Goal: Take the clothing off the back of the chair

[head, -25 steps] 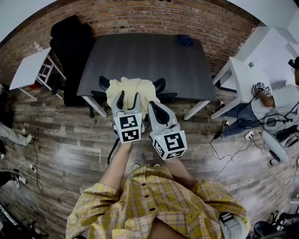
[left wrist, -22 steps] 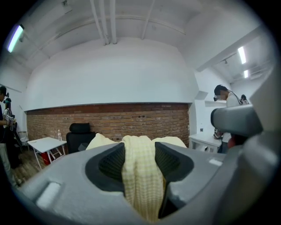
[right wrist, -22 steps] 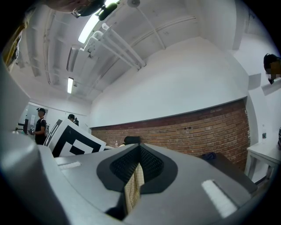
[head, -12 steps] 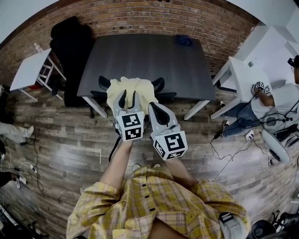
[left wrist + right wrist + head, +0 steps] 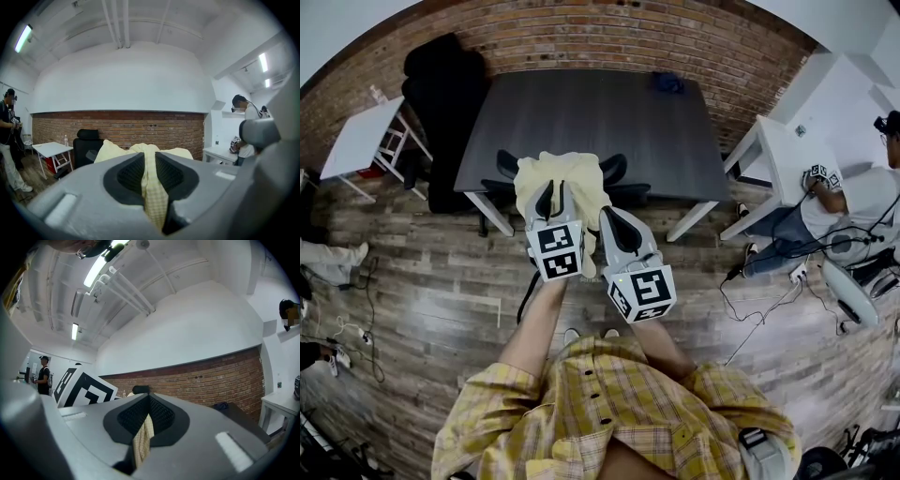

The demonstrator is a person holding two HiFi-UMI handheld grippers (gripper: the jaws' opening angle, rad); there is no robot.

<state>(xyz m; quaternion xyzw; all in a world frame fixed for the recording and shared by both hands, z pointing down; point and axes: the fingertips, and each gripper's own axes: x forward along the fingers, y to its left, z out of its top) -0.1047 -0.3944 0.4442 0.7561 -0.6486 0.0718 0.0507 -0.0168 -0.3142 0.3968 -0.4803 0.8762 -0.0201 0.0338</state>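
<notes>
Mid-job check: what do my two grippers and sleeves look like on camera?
The left gripper and right gripper are grey moulded shells with black textured pads. Each carries a white cube printed with black square markers. No cables show on them. The person's sleeves are yellow plaid. The left gripper's jaws are closing with the yellow garment between them.

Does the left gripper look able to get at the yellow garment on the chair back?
Probably yes: the yellow garment sits between the left gripper's closing jaws, with nothing blocking it.

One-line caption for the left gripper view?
Left gripper, jaws closing on a fold of pale yellow clothing; brick wall behind.
</notes>
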